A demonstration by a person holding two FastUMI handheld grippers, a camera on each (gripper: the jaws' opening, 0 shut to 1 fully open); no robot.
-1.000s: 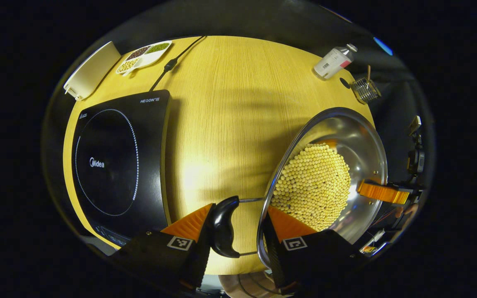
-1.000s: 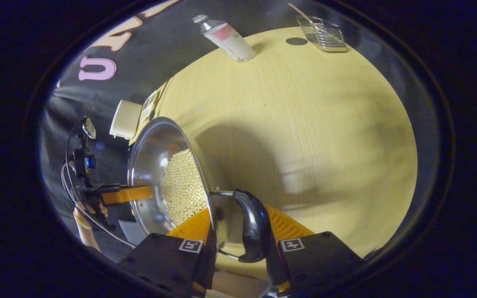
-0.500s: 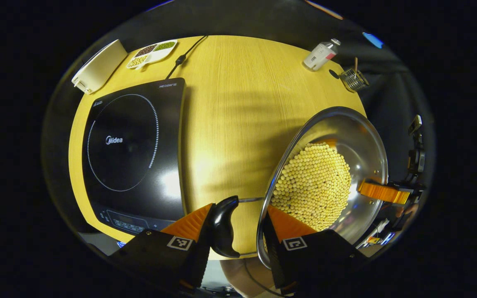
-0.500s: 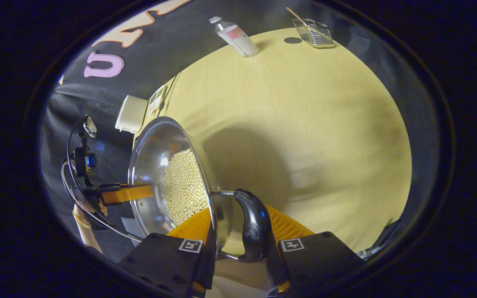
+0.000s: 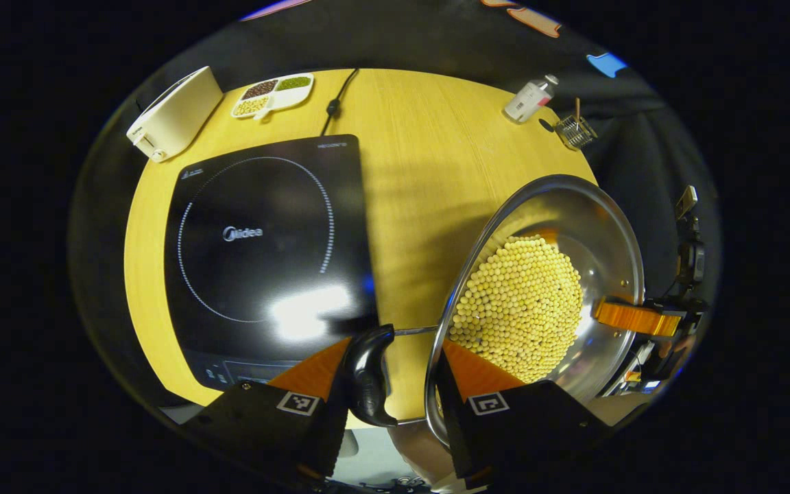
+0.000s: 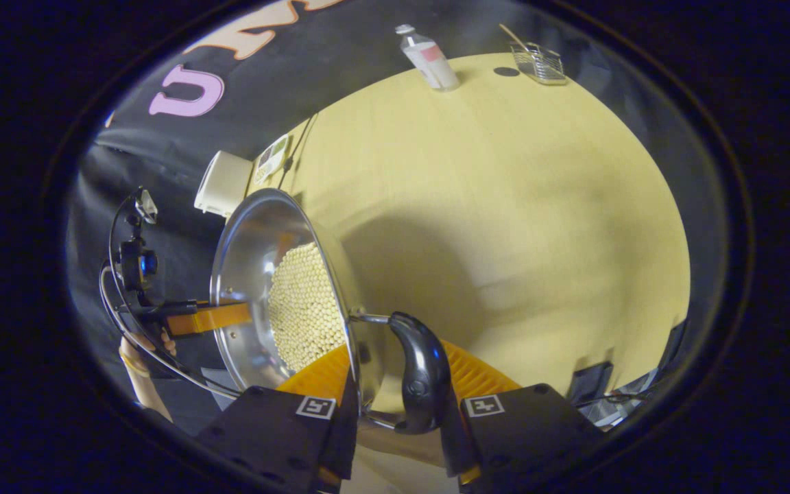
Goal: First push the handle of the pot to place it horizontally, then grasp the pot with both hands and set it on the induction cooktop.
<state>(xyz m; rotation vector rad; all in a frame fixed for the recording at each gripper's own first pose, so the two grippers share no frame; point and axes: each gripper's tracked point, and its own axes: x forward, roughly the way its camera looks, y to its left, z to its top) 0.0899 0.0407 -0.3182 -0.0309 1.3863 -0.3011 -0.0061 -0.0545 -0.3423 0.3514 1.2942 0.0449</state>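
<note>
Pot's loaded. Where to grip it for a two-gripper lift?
The black handles on opposite rims. Left gripper comes over one handle, right gripper over the other, each with one finger inside the pot wall. The round bowl gives no other hold, and opposed grips keep it level.

2 claw-mounted fisheyes, close at opposite pot (image 5: 546, 288) sides, facing inward

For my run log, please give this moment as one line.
stage: carry | left hand-held gripper, right hand-held gripper: shut on shiny steel pot of beans | black induction cooktop: bare
</note>
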